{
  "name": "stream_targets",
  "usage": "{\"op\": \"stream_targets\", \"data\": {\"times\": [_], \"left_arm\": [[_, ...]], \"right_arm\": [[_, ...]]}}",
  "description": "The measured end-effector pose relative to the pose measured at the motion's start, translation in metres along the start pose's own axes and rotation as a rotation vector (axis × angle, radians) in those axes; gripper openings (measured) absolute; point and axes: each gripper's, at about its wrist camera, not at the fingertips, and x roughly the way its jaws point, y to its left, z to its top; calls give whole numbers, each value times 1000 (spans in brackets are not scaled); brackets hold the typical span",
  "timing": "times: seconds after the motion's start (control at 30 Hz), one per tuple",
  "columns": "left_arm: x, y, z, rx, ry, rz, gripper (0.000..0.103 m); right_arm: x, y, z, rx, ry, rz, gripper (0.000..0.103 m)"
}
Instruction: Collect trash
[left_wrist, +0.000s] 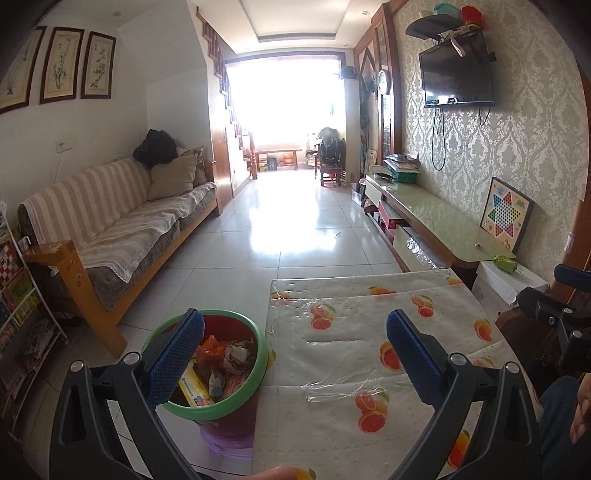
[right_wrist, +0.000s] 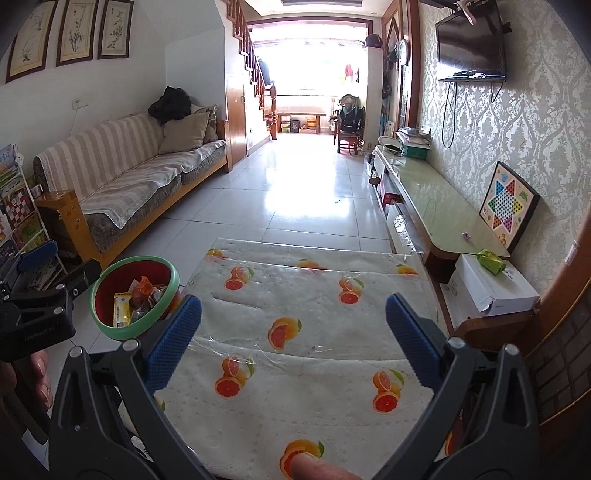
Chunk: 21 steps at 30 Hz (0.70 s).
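A red waste bin with a green rim (left_wrist: 236, 397) stands on the floor at the table's left edge, holding several wrappers, an orange packet and a yellow box. The bin (right_wrist: 110, 325) also shows at the left of the right wrist view. My left gripper (left_wrist: 295, 354) is open, its left pad over the bin's rim, nothing between the fingers. My right gripper (right_wrist: 293, 334) is open above the table, empty. The table (right_wrist: 314, 306) carries an orange-print cloth under clear plastic film. A green crumpled wrapper (right_wrist: 491, 260) lies on a white box to the right.
A striped sofa (left_wrist: 118, 225) lines the left wall, a book rack (left_wrist: 18, 314) beside it. A long low TV cabinet (right_wrist: 439, 210) with a checkers board (right_wrist: 508, 206) runs along the right wall. The tiled floor (left_wrist: 291, 221) stretches toward a bright doorway.
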Motion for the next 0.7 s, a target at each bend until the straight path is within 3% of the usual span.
{"op": "stream_targets", "data": {"times": [0.7], "left_arm": [[-8,-3,-4,-10,11,-20,95]], "right_arm": [[-12,5,-1,3,-19,-13,98]]}}
